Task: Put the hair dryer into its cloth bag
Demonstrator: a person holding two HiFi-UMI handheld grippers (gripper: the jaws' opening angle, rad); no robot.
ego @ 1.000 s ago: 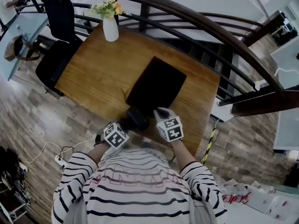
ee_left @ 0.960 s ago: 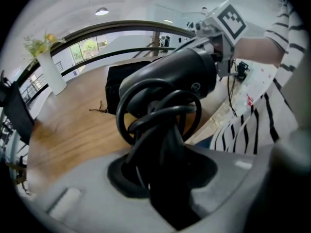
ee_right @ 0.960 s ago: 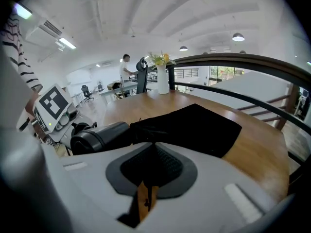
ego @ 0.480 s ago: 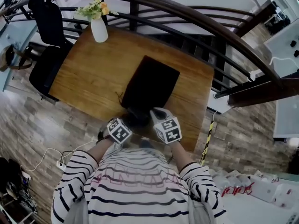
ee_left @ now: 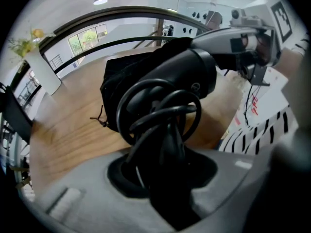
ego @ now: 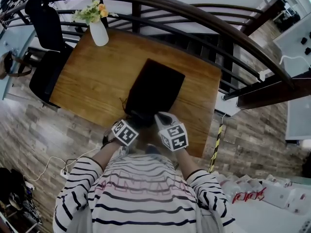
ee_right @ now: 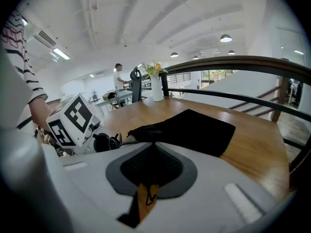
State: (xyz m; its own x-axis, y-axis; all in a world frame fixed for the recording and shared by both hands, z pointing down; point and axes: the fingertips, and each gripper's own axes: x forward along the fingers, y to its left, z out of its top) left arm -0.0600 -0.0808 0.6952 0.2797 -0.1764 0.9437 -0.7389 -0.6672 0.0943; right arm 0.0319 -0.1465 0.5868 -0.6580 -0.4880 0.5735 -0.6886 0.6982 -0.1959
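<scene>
The black cloth bag (ego: 156,87) lies flat on the wooden table (ego: 92,76), its mouth toward me. My right gripper (ego: 163,118) is shut on the near edge of the bag (ee_right: 194,127) and lifts it a little. The left gripper (ego: 132,125) is shut on the black hair dryer (ee_left: 187,74), gripping its handle together with the coiled cord (ee_left: 155,110). The dryer's barrel points at the bag's mouth (ee_left: 121,76) and touches it. In the head view the dryer (ego: 140,118) is mostly hidden between the two grippers.
A white vase with flowers (ego: 98,30) stands at the table's far left corner. A black office chair (ego: 46,42) sits left of the table. A dark curved railing (ego: 204,23) runs behind it. Cables (ego: 63,169) lie on the floor.
The left gripper has carried the hair dryer forward to the bag's mouth, so less of the dryer shows in the head view. The right gripper keeps its hold on the bag's edge.
</scene>
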